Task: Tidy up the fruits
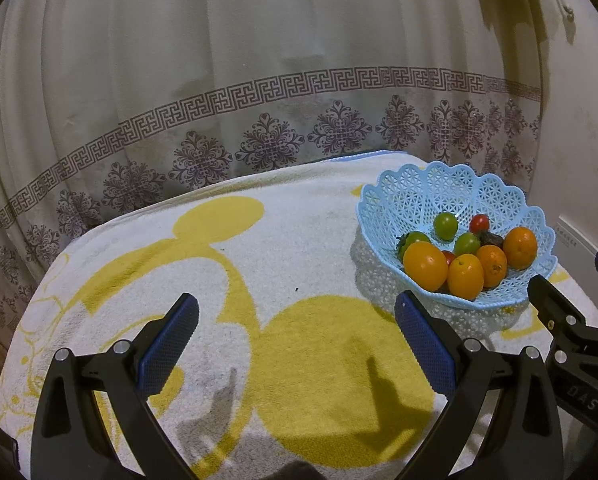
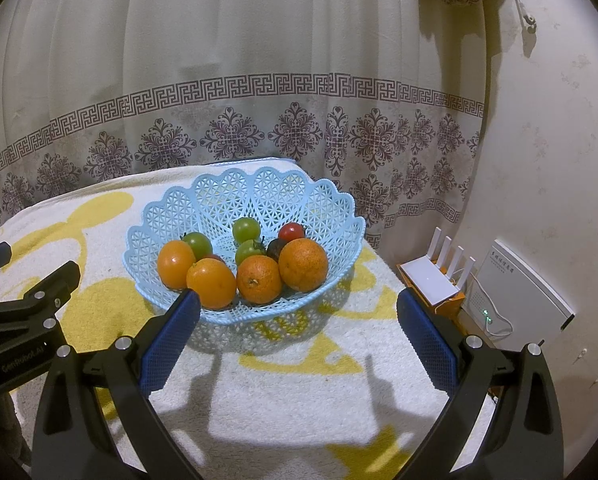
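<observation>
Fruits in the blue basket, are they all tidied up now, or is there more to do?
It looks nearly done: the oranges and little tomatoes all sit in the blue basket, and no fruit lies on the towel. The left gripper and right gripper are open, holding nothing. I can't see anything left.

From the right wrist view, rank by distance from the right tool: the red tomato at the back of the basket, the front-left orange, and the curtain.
1. Front-left orange, at the basket's near rim, just ahead of the right tool.
2. Red tomato, back right of the basket.
3. Curtain, behind the table.
</observation>
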